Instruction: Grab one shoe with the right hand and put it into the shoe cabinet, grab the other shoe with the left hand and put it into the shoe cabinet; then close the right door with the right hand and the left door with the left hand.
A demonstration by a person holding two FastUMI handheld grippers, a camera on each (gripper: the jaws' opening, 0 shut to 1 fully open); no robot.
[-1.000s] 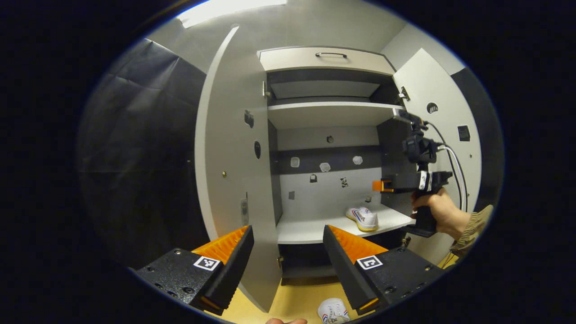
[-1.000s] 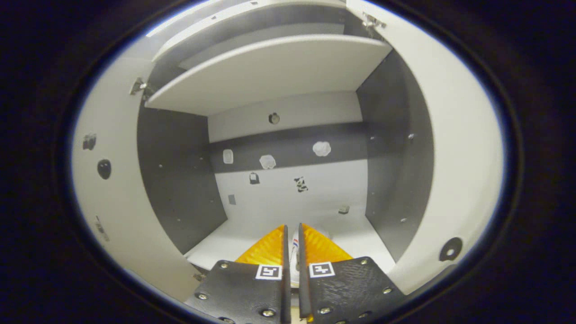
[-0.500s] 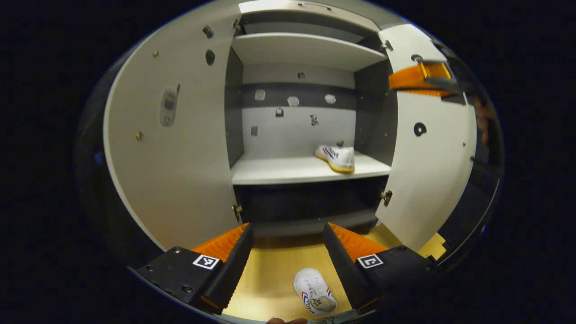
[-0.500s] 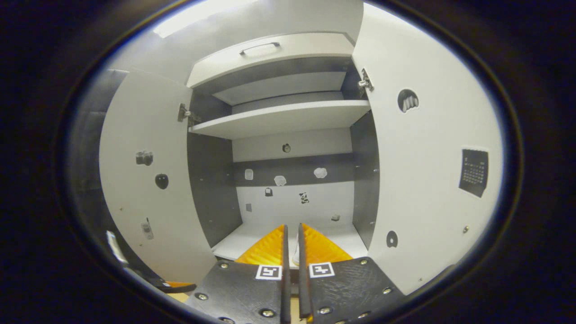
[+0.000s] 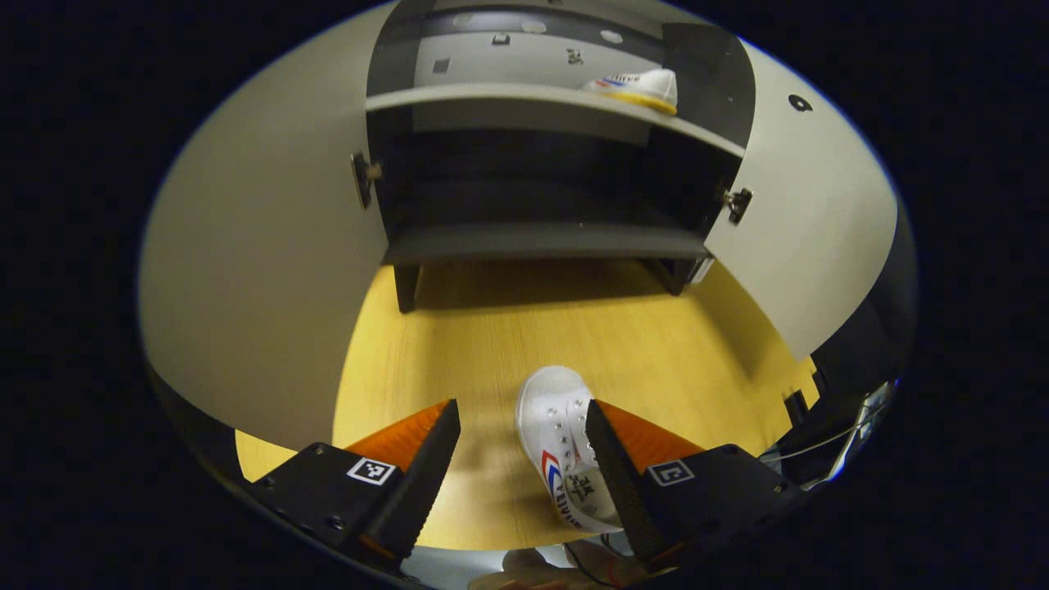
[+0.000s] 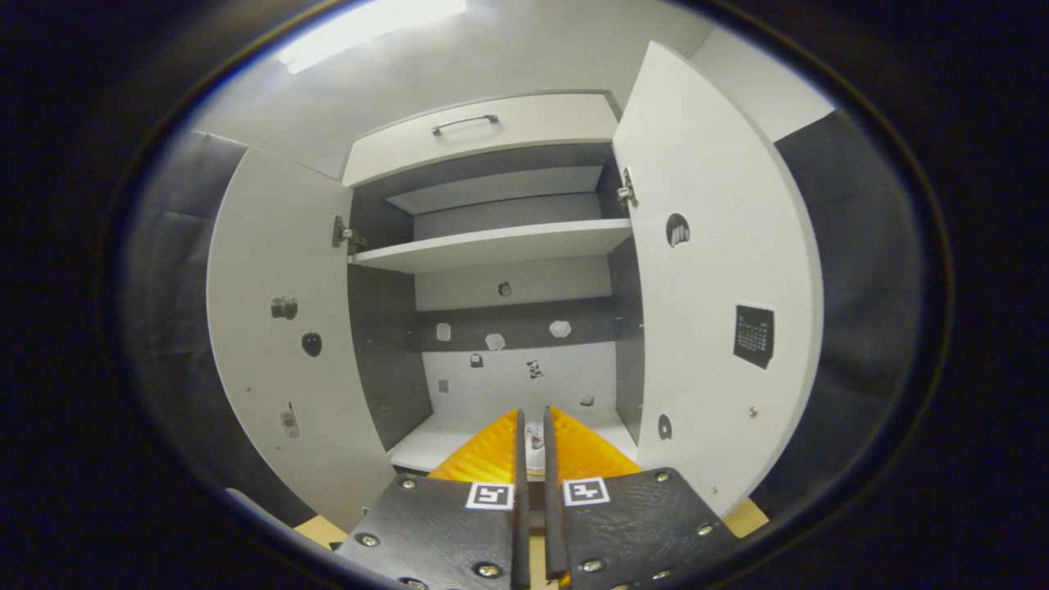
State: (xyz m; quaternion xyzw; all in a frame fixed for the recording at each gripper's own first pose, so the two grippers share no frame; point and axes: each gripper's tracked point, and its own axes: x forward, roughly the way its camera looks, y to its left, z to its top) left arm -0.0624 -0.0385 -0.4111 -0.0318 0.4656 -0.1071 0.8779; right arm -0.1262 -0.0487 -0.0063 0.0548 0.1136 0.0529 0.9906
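In the left gripper view, my left gripper (image 5: 518, 447) hangs over the floor with its jaws wide apart, their inner faces ribbed like coarse file teeth. Between them, close against the right-hand finger, lies a white canvas sneaker (image 5: 564, 447), toe pointing away from me, with a row of metal eyelets and red and blue stripes along its side. It rests flat on the smooth, pale yellow wood-grain floor (image 5: 574, 328). I am not touching it.

Beyond the sneaker stands the shoe cabinet (image 5: 541, 242) on short dark legs, both flat matte-white doors swung open. Its lowest compartment is dark, with a grey bottom board. On the white shelf (image 5: 508, 97) above it, toward the right end, sits the other sneaker (image 5: 635, 84), white with a yellow sole edge and striped side.

In the right gripper view, my right gripper (image 6: 531, 459) has its jaws drawn narrow, only a thin slit between them, and nothing is pinched there. Through the slit a sliver of the shelved sneaker (image 6: 534, 434) shows, well ahead on the shelf. The left door (image 6: 279, 352) and right door (image 6: 713, 311) stand open, small dark stickers dotted on their inner faces. Higher up runs another white shelf (image 6: 492, 244), then a drawer front with a slim metal bar handle (image 6: 465, 123).
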